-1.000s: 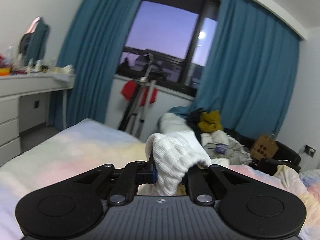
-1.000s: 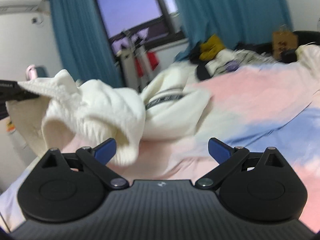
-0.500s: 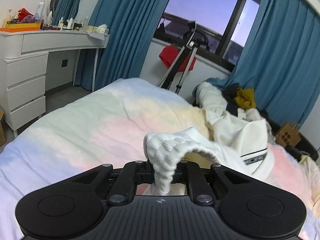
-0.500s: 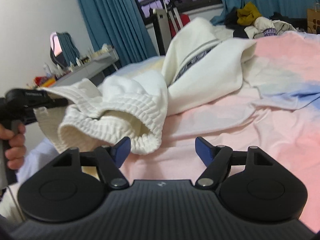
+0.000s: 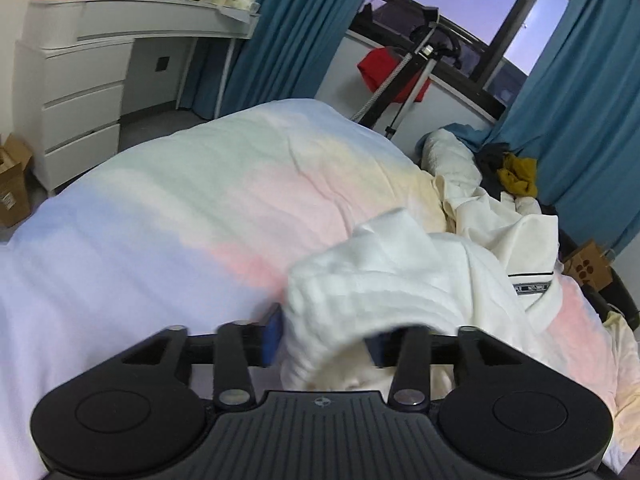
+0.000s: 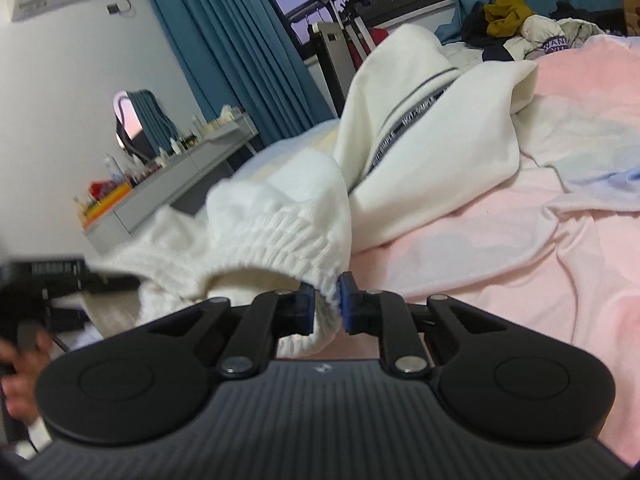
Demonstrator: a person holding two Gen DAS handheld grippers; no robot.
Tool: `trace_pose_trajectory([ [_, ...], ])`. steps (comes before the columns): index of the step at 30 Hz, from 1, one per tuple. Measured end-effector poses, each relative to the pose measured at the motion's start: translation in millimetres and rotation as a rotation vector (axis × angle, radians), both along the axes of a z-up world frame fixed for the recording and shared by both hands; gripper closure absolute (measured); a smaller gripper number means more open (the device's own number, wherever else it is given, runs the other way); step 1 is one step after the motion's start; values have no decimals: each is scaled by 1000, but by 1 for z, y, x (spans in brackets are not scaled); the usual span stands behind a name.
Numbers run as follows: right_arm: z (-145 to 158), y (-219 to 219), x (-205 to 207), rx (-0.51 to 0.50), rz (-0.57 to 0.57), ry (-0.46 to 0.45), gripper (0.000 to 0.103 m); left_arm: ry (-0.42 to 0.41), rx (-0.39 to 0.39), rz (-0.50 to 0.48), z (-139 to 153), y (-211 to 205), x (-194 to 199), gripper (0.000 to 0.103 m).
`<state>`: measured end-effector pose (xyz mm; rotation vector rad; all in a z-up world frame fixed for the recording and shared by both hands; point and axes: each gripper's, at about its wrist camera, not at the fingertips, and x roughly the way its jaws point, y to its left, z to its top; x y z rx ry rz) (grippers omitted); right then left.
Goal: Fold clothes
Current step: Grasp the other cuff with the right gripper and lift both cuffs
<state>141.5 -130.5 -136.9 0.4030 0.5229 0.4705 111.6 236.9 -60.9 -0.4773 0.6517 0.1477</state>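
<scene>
bed (image 5: 168,208) | pastel tie-dye sheet | white garment (image 6: 420,128) lying on it | clothes pile (image 5: 516,172) at far end

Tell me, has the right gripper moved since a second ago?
Yes. The right gripper has gone from open beside the white garment's ribbed cuff to shut on it, and sits closer to the pink bedsheet.
</scene>
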Motion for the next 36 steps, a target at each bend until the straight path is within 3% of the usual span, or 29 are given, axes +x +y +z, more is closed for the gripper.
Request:
trace_pose_trajectory([
  [3, 11, -5, -5, 40, 17, -16, 87, -27, 49, 6, 11, -11, -26, 47],
  [6, 23, -10, -12, 77, 39, -34, 87, -68, 153, -21, 27, -33, -53, 44],
  [12, 40, -18, -17, 123, 89, -43, 89, -213, 354, -271, 48, -104, -78, 33],
  [16, 40, -23, -11, 180, 158, 17, 90, -237, 511, -430, 34, -151, -71, 33],
  [18, 37, -29, -7, 238, 177, 71, 90, -226, 550, -493, 21, -165, -65, 33],
  [23, 40, -40, -6, 329, 191, 77, 90, -241, 673, -559, -2, -193, -50, 25],
  [28, 42, -49, -4, 346, 188, 81, 90, -264, 667, -550, -8, -209, -39, 23],
  [36, 36, -59, 4, 403, 152, 124, 90, -361, 805, -630, -22, -231, -76, 23],
])
